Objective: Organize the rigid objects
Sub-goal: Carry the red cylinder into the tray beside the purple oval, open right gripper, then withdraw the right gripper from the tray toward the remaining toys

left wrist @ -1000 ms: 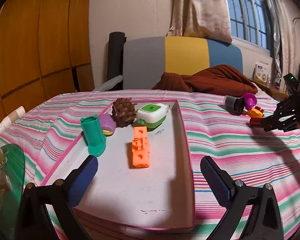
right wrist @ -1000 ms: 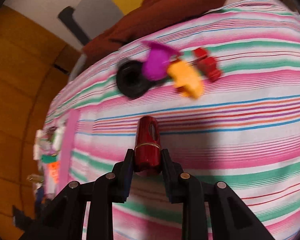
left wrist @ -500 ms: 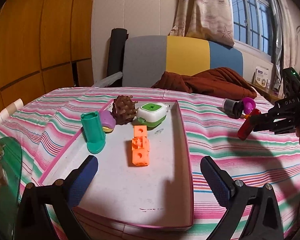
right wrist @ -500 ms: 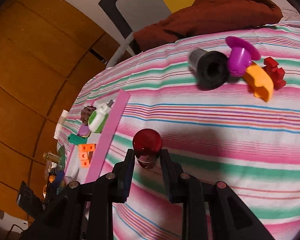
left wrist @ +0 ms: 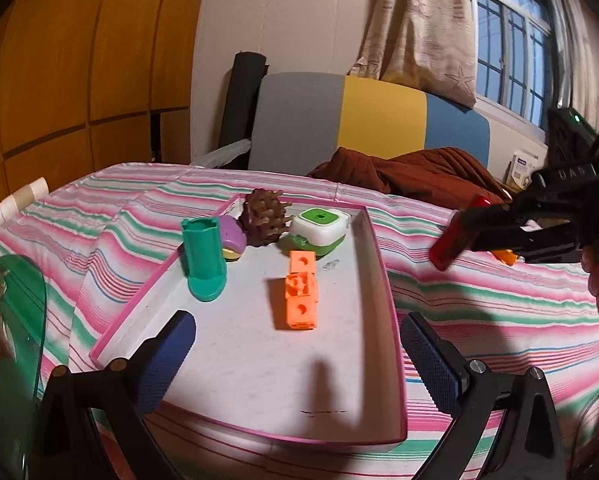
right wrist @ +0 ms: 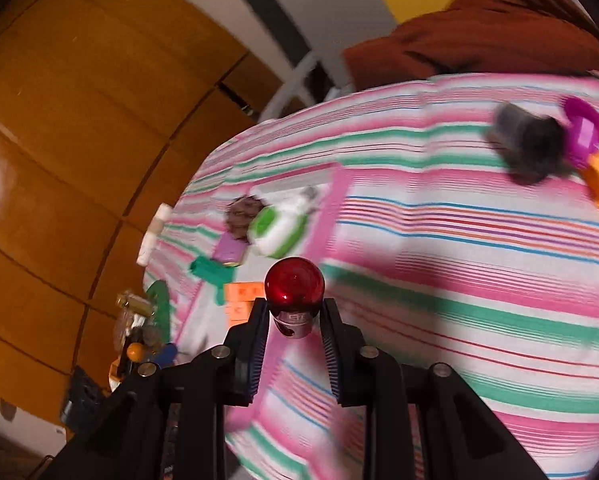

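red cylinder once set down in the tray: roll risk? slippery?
The red cylinder looks round and glossy, so laid on its side in the tray it would likely roll. Rigid: no visible deformation under the right tongs. The shine suggests it is slippery.

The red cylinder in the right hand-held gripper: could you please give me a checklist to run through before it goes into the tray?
1. Grip: right hand-held gripper is shut on the red cylinder: ok.
2. Cylinder over the tray: not ok, it is beside the tray's right wall.
3. Free floor in the tray's near half: ok.
4. Left hand-held gripper, open, sits above that near half: not ok.
5. Orange blocks clear of that area: ok.
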The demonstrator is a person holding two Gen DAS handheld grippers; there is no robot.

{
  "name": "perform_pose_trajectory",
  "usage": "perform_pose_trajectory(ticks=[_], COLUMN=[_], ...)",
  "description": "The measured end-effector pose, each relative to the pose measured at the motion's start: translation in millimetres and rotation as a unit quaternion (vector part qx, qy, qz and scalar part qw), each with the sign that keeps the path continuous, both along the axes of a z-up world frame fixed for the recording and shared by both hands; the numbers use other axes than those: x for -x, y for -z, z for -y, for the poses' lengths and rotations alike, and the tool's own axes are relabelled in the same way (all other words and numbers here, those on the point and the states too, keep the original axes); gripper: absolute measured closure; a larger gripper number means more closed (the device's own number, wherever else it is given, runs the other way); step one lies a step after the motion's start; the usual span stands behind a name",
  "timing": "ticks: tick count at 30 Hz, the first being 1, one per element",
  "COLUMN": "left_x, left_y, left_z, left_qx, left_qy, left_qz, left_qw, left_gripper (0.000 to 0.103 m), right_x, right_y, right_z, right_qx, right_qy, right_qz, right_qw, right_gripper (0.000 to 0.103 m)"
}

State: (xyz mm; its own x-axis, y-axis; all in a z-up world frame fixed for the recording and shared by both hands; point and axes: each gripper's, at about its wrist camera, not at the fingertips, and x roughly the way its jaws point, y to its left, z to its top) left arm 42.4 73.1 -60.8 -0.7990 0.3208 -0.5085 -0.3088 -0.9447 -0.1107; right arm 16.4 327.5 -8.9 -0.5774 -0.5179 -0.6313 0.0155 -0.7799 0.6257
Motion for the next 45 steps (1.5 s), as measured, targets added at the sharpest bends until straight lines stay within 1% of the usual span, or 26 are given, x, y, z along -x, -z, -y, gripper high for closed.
perform_pose_trajectory(ticks=[4, 10, 13, 16, 22, 26, 28, 30, 33, 35, 42, 45], left_x=[1.5, 0.6, 1.3, 3.4, 4.4, 4.3, 3.2, 3.9, 2.8, 2.5, 1.3, 0.3], left_y=[1.6, 2.2, 3.0, 5.9, 7.5, 7.5, 8.3, 8.8, 8.7, 8.6, 8.8, 8.5], left_z=[6.7, 22.1, 30.7, 40.3, 48.8, 46.6, 45.2, 43.5, 41.9, 40.2, 32.6, 28.5], left_qx=[-0.005, -0.007, -0.008, -0.017, -0.03, -0.028, -0.026, -0.023, -0.021, -0.021, -0.014, -0.011], left_qy=[-0.004, -0.012, -0.02, -0.032, -0.044, -0.04, -0.038, -0.034, -0.032, -0.03, -0.022, -0.017], left_qz=[0.008, 0.005, 0.005, 0.013, 0.021, 0.022, 0.023, 0.025, 0.023, 0.023, 0.022, 0.021], left_qw=[0.9999, 0.9999, 0.9998, 0.9993, 0.9984, 0.9985, 0.9987, 0.9988, 0.999, 0.9991, 0.9994, 0.9996], left_gripper=[0.0, 0.0, 0.0, 0.0, 0.0, 0.0, 0.0, 0.0, 0.0, 0.0, 0.0, 0.0], right_x=[22.6, 44.9, 52.5, 58.4, 70.5, 79.6, 82.8, 83.2, 75.6, 67.8, 36.8, 22.0], right_y=[-6.4, 3.4, 9.9, 15.5, 25.5, 26.6, 24.2, 19.5, 8.8, 2.3, -8.3, -6.4], right_z=[45.9, 102.9, 128.0, 146.5, 157.8, 159.9, 158.5, 154.4, 142.2, 132.7, 90.9, 67.4], right_qx=[-0.01, -0.007, -0.018, -0.049, -0.092, -0.128, -0.147, -0.143, -0.118, -0.113, -0.116, -0.138], right_qy=[-0.038, -0.082, -0.101, -0.111, -0.103, -0.09, -0.076, -0.069, -0.059, -0.052, -0.011, 0.016], right_qz=[-0.002, 0.017, 0.03, 0.039, 0.051, 0.048, 0.044, 0.034, 0.015, 0.003, -0.022, -0.017], right_qw=[0.999, 0.996, 0.994, 0.992, 0.989, 0.987, 0.985, 0.987, 0.991, 0.992, 0.993, 0.99], right_gripper=[0.078, 0.078, 0.078, 0.078, 0.077, 0.077, 0.074, 0.073, 0.073, 0.073, 0.073, 0.073])
